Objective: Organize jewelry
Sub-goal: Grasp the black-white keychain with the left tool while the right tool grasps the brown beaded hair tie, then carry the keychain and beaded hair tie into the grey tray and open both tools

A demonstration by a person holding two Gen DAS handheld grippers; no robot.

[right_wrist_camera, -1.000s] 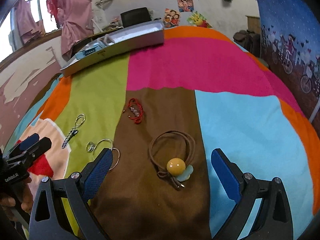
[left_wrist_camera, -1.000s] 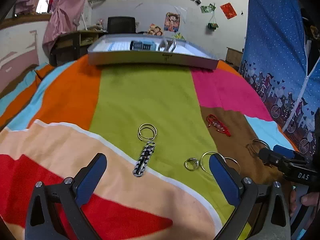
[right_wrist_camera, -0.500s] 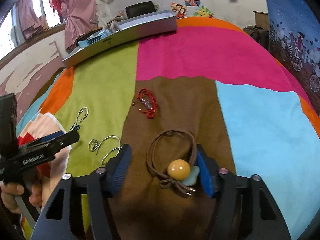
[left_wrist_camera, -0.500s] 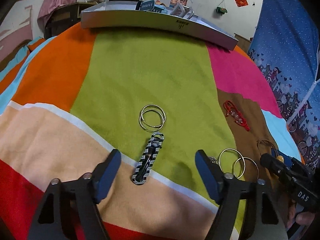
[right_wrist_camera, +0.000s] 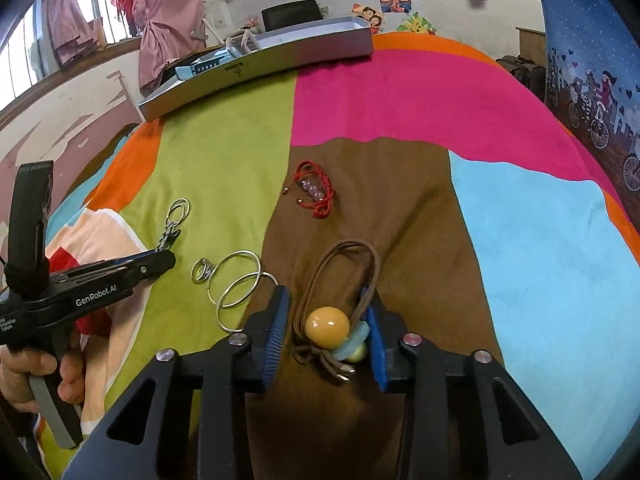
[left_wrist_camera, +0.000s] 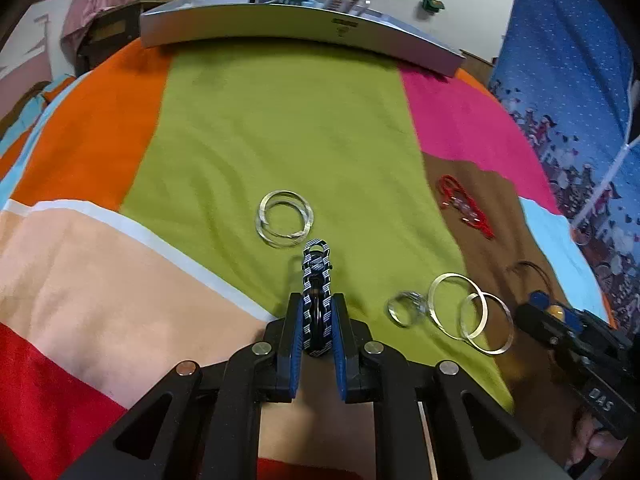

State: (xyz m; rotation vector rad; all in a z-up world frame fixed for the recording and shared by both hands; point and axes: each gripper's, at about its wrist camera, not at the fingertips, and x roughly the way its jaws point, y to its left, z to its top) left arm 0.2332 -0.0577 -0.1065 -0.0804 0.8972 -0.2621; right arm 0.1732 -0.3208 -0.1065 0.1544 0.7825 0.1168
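The left gripper [left_wrist_camera: 316, 334] had just been closing, and its jaws stood nearly together with the near end of the keychain [left_wrist_camera: 316, 300] pinched between the blue pads. The strap's long axis ran straight away from that gripper, in line with its fingers, so the woven part was gripped across its narrow width while the twin rings [left_wrist_camera: 285, 219] lay on the green stripe at the far end, still flat on the cloth. From where I stood, that suggested a lift would leave the rings trailing below the strap.

The right gripper [right_wrist_camera: 326, 334] had also just been closing. Its jaws were partly open around the hair tie [right_wrist_camera: 340, 280], bracketing the yellow bead [right_wrist_camera: 327, 327]. The right pad touched the pale disc and cord beside the bead, while the left pad seemed just short of the cord, so I would not call it a firm grip yet. The tie's brown loop stretched away from the gripper toward the far side, on the brown patch.

Between the two grippers lay a small ring [left_wrist_camera: 406, 309] and two bangles [left_wrist_camera: 470, 314], nearer the right gripper than the left. The red bracelet [right_wrist_camera: 314, 192] lay farther off on the brown patch. The tray [left_wrist_camera: 304, 34], probably where everything was bound, sat at the far edge of the blanket [left_wrist_camera: 280, 128], well apart from both grippers and straight ahead of the left one.
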